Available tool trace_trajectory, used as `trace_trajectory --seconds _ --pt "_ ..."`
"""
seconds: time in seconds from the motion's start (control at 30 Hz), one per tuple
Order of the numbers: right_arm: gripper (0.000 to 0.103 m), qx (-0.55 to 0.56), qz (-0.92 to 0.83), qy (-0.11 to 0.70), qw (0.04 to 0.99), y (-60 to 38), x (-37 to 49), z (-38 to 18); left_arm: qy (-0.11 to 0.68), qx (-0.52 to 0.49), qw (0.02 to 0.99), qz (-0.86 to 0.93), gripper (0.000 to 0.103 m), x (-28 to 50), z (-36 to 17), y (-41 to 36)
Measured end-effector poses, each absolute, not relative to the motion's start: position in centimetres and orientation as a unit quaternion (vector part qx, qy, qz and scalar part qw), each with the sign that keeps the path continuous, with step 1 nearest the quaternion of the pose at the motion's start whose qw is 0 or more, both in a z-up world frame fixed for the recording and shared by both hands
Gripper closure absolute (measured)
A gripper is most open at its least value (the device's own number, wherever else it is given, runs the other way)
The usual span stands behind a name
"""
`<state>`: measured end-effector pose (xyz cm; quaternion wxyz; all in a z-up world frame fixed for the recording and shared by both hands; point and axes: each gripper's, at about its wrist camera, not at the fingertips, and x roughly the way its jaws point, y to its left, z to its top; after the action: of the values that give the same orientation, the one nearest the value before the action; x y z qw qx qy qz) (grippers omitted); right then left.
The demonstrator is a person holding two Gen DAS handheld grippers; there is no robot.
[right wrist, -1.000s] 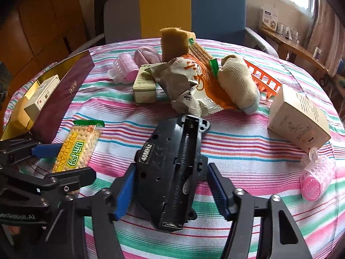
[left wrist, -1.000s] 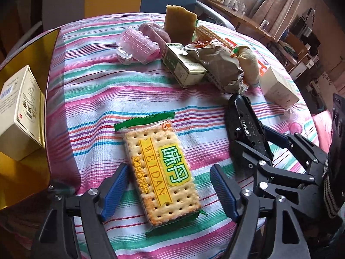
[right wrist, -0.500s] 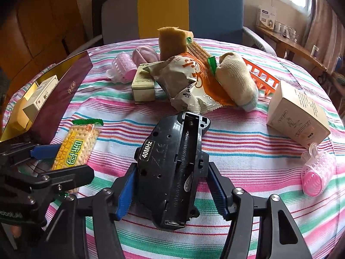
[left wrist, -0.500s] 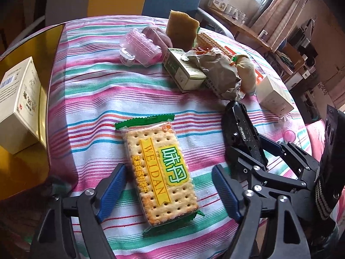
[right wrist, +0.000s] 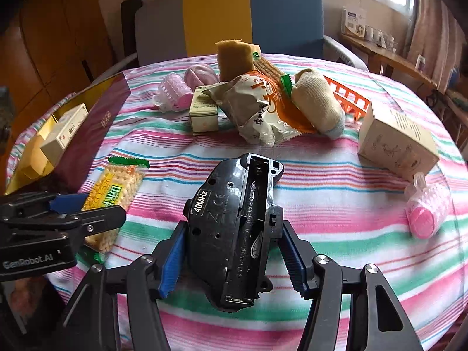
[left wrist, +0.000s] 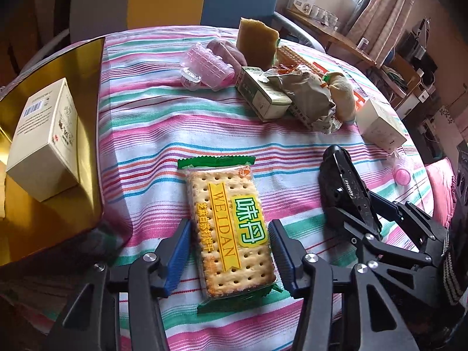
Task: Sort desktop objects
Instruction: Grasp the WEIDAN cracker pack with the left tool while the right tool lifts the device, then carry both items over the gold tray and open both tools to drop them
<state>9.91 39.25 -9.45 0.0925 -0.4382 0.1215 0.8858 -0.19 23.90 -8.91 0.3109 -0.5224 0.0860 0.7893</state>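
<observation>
While the left gripper (left wrist: 229,251) has just been closing its jaws around the near half of the cracker packet (left wrist: 231,228), the blue pads stand at the packet's two long sides, just beside the wrapper and seemingly not yet pressing it. The packet lies flat on the striped tablecloth (left wrist: 146,122) toward the near edge, its length running along the fingers, which suits a squeeze across the narrow width. The gold-lined box (left wrist: 58,199) at the left edge, already carrying a white carton (left wrist: 44,143), is probably where it belongs. The right gripper (right wrist: 231,259) is clamped on the black remote-control casing (right wrist: 234,228), pads against its flanks, battery bay up, the casing low over the cloth near the near edge. The unsorted pile (right wrist: 257,108) sits toward the far edge, well apart from both
</observation>
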Motion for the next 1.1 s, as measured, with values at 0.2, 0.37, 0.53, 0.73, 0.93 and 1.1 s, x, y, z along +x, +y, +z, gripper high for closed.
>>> trace_trajectory --seconds 0.2,0.37,0.53,0.73,0.93,1.1 --pt "0.042 -0.430 0.883 0.174 0.078 39.3 10.7 -8.6 0.067 -0.499 0.321 0.803 0.049 0.3 -7.4 22.1" --pt "0.042 -0.422 0.890 0.160 0.063 37.8 9.9 -7.0 0.045 -0.472 0.320 0.820 0.049 0.2 -5.0 20.0" --pt "0.042 -0.413 0.901 0.125 0.030 35.0 7.4 -4.9 0.022 -0.445 0.293 0.846 0.049 -1.2 -2.1 16.8" --pt "0.042 -0.401 0.913 0.077 -0.019 30.0 2.7 -2.2 0.015 -0.411 0.219 0.885 0.049 -4.4 0.3 11.7" --pt "0.042 -0.384 0.921 0.036 -0.061 24.5 -2.7 0.0 0.021 -0.399 0.147 0.905 0.049 -8.2 0.4 7.0" --pt "0.042 -0.380 0.921 0.024 -0.077 21.1 -7.5 0.8 0.029 -0.396 0.111 0.911 0.049 -10.9 -0.2 4.8"
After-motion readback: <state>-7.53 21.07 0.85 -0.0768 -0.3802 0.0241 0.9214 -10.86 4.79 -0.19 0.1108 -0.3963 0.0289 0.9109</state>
